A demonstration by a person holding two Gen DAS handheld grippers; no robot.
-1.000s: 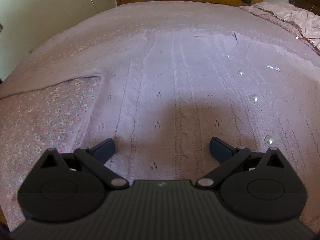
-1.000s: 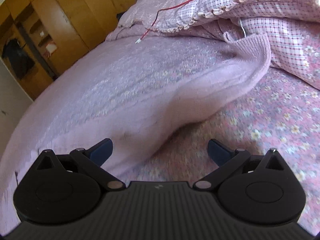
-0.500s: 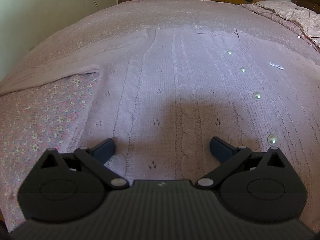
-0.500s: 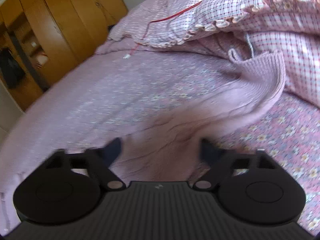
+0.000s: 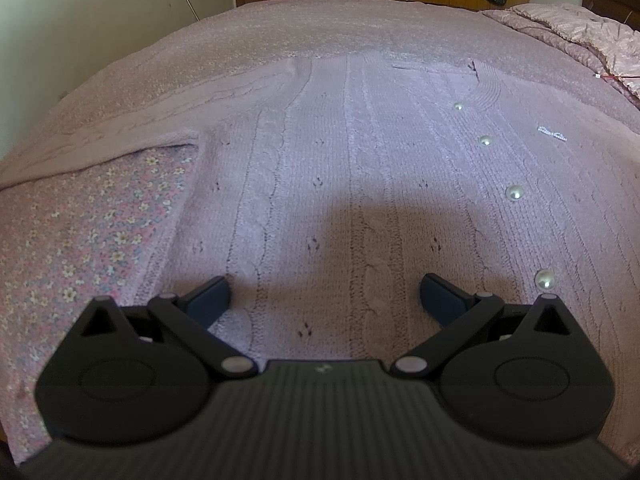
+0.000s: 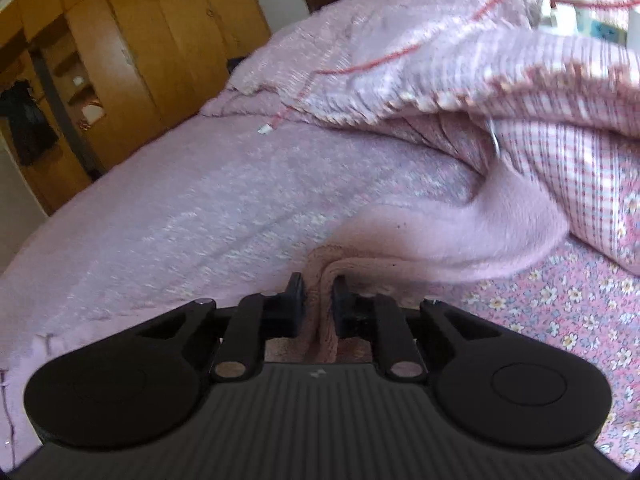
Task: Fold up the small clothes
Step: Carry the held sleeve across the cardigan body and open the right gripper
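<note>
A pink knitted cardigan (image 5: 360, 184) lies spread flat on the bed (image 5: 100, 216), front side up, with a row of shiny pearl buttons (image 5: 515, 192) running down one side. The bed has a sheet with tiny flowers on it. The left claw (image 5: 323, 300) hangs just over the bottom part of the cardigan with its two fingers wide apart, and nothing is between them. The right claw (image 6: 318, 304) has just been closing, and now its fingers are pinched on a fold of the pink sleeve (image 6: 460, 240), which bunches up between them. The rest of that sleeve trails off toward the checked pillows (image 6: 560, 160) at the side. The cardigan looks soft and floppy and light. It will bend wherever it is lifted and will sag between two holds, so it cannot be pushed like a stiff thing. The knit looks stretchy too, so I think a hard pull could drag the whole body out of shape. It does not look slippery, and the wool should stay in a pinch. The buttons are hard little bumps, so it seems best not to pinch on them. Good spots to hold look like the sleeve near its end and the bottom corners of the body. I think the next job is to bring the sleeve across the body.
</note>
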